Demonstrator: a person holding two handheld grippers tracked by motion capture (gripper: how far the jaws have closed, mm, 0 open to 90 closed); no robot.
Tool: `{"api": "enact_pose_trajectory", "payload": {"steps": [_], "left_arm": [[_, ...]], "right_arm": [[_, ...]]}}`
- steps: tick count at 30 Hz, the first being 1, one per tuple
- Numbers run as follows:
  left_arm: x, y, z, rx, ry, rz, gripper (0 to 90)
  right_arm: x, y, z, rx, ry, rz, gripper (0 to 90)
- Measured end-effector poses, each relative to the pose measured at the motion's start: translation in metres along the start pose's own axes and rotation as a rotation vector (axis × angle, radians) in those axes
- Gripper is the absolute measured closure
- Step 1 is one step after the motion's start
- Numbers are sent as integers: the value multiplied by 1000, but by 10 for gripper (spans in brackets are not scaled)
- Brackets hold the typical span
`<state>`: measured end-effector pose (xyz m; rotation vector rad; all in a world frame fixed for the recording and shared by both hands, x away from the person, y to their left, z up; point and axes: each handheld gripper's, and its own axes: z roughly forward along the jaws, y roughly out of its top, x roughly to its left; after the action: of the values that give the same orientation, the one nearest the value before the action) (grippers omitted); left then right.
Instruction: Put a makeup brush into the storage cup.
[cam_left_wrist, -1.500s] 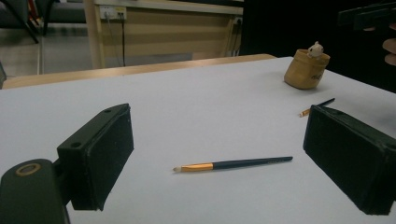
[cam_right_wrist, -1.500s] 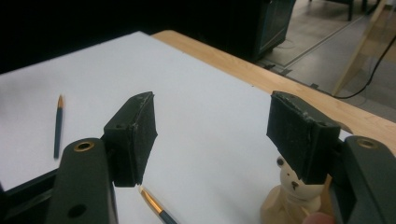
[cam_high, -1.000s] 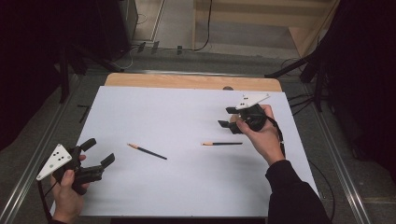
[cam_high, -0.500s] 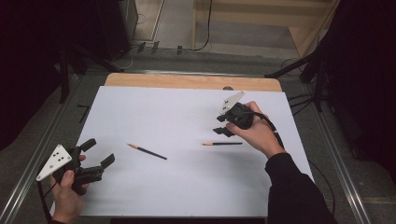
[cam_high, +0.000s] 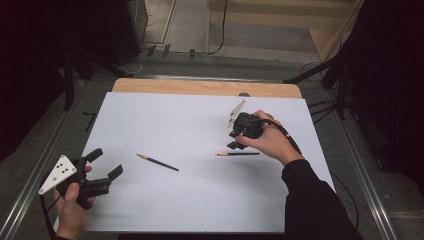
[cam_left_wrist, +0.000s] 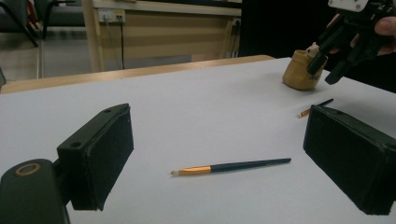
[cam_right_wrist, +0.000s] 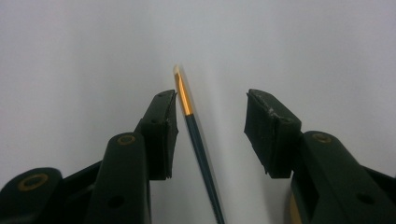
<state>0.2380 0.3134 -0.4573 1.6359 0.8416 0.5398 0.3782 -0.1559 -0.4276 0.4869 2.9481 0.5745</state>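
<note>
Dark pencil (cam_right_wrist: 198, 140) (orange-banded end) lies flat on the white table (cam_high: 200, 200).

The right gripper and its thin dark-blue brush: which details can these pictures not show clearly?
- Right gripper, high view: hand hides its pads.
- Thin dark-blue brush with gold ferrule, right gripper view: handle end cut off by bottom edge.
- Tan round pot, left gripper view: contents too small; partly behind gripper.

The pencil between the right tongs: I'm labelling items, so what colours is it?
Dark blue pencil with an orange-gold end and pale tip; clearest in the right gripper view.
</note>
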Motion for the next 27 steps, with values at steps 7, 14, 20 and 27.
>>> {"api": "enact_pose_trajectory", "payload": {"steps": [7,14,20,27], "left_arm": [[-1,0,0,-3,-1,6,91],[-1,0,0,-4,-1,5,91],[0,0,-1,-8,-3,4,90],[0,0,0,-8,-6,6,90]], "right_arm": [[2,5,14,109,22,-44,580],[3,7,28,192,33,-68,645],[4,9,36,260,39,-94,684],[4,10,40,282,45,-114,686]]}}
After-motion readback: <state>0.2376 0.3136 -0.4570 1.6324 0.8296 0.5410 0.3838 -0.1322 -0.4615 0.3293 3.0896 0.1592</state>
